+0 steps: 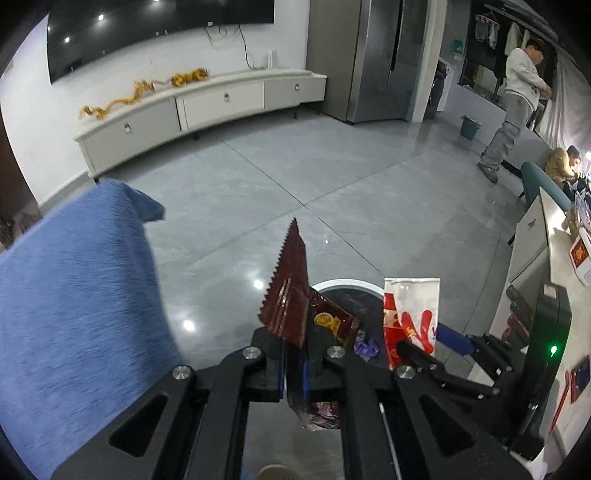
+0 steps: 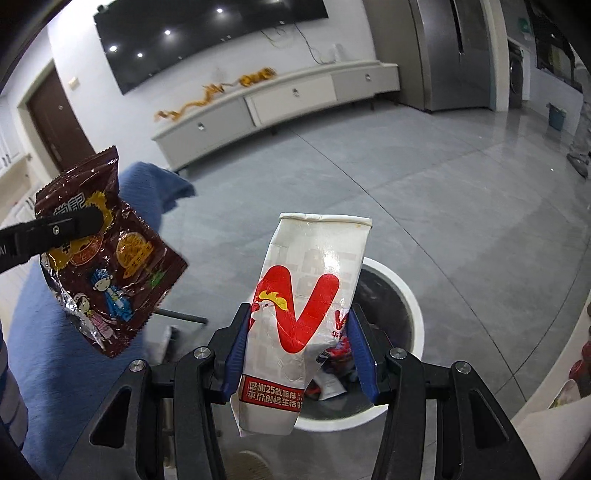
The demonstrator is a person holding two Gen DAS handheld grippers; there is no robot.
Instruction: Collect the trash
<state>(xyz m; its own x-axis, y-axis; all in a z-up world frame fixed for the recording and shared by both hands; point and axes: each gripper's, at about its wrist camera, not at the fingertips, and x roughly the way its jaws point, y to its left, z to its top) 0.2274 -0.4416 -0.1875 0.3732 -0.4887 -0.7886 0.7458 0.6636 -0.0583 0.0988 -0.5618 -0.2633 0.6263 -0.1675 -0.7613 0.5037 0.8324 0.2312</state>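
My left gripper (image 1: pixel 294 363): pinched tight on a dark red snack wrapper (image 1: pixel 291 295).
My right gripper (image 2: pixel 301 345): half-spread, clamping a white paper bag (image 2: pixel 306 295).
Both: above the white bin (image 2: pixel 413 317).

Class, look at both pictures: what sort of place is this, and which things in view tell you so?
Probably a home living room, perhaps a mock-up: a large wall TV above a long low cabinet, a tall fridge beyond, glossy tiled floor, and a white bin below.
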